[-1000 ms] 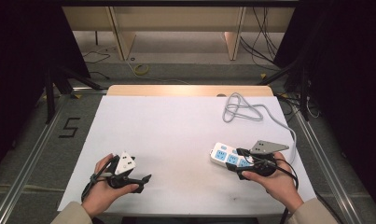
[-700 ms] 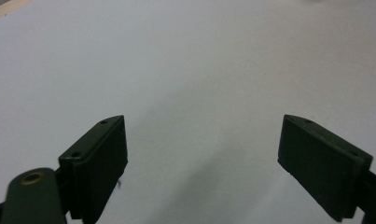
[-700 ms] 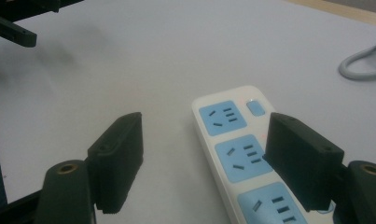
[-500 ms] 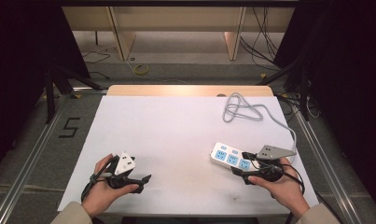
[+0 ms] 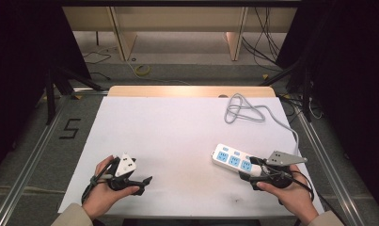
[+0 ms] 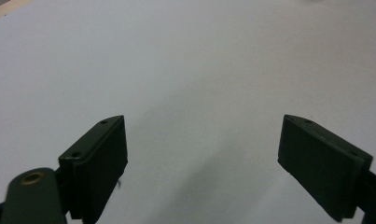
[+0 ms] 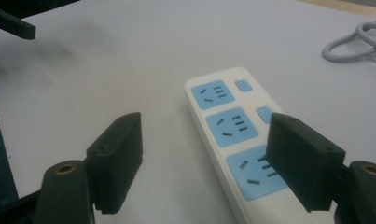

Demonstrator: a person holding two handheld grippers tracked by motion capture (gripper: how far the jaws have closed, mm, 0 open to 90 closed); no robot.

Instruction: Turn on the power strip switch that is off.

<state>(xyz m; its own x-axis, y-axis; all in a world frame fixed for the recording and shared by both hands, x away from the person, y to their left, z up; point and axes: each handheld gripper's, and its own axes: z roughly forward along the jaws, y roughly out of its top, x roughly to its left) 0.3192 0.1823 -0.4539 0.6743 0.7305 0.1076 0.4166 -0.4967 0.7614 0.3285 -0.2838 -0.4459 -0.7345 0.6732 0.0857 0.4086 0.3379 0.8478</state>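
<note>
power strip [image 7: 235, 140] partly behind spread right gripper [image 7: 213, 163] jaws, near end cut off; left gripper [image 6: 202, 163] spread too

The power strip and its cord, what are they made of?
The power strip looks like hard, smooth white plastic with matte light-blue socket faces; its shell shines faintly. The cord looks like grey rubbery or vinyl sheathing, since it bends into soft loops. I cannot be certain.

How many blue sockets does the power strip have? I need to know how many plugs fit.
3, in a row along the power strip: far, middle, near, this last partly behind one jaw of the right tongs.
</note>
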